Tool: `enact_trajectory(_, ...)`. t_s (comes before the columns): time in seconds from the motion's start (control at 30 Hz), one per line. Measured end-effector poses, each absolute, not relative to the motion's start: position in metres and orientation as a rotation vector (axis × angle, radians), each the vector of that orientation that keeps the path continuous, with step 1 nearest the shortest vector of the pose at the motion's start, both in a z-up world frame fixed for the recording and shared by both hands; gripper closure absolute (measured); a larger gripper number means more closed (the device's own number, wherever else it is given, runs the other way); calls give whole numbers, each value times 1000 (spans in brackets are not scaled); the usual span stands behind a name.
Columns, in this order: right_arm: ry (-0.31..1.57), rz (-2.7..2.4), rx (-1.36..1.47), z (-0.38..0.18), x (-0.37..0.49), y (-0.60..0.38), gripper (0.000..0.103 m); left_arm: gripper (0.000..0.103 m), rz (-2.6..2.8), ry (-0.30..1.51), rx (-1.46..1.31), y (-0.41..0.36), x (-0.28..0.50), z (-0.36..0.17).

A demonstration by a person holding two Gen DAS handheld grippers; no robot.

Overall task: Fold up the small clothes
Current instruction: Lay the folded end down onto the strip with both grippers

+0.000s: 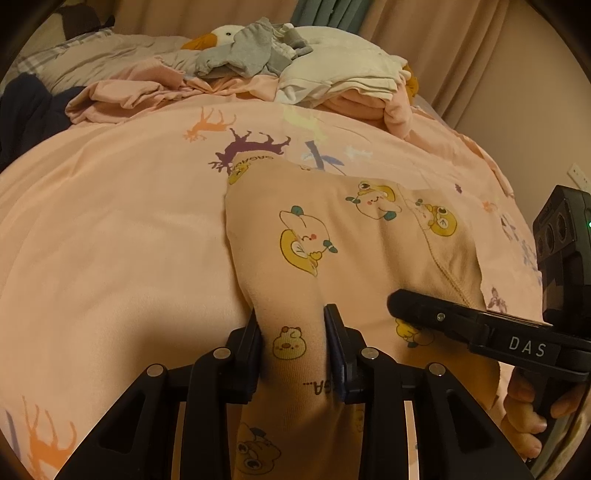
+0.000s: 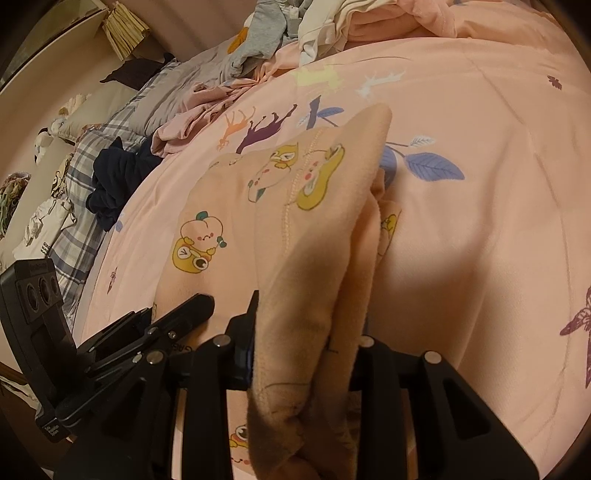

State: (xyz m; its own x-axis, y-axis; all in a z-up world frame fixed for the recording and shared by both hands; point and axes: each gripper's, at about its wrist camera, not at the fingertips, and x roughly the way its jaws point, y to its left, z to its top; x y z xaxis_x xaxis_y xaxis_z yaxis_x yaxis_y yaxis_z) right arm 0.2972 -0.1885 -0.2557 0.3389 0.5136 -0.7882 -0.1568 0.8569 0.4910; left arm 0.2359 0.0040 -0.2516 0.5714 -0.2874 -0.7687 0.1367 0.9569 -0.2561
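A small peach garment [image 1: 332,229] printed with cartoon fruit animals lies on the pink quilt [image 1: 110,221]. Its near end rises off the bed into both grippers. My left gripper [image 1: 293,328] is shut on a bunched strip of that cloth, which fills the gap between its pads. In the right wrist view the same garment [image 2: 229,206] is folded over my right gripper [image 2: 308,325]. That gripper is shut on a thick fold, and the cloth hides its right finger. The two grippers stand side by side, the right gripper [image 1: 406,302] just right of the left.
A heap of clothes [image 1: 332,77] and a goose plush [image 1: 221,35] lie at the far side of the bed. A dark navy garment [image 1: 26,110] sits at the left edge. A person's hand [image 1: 524,406] holds the right gripper's handle. Curtains hang behind.
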Motion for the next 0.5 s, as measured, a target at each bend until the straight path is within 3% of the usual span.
enact_trajectory(0.5,1143,455,376,-261,296,-192,74,65,-242,951,-195,8,237,-254)
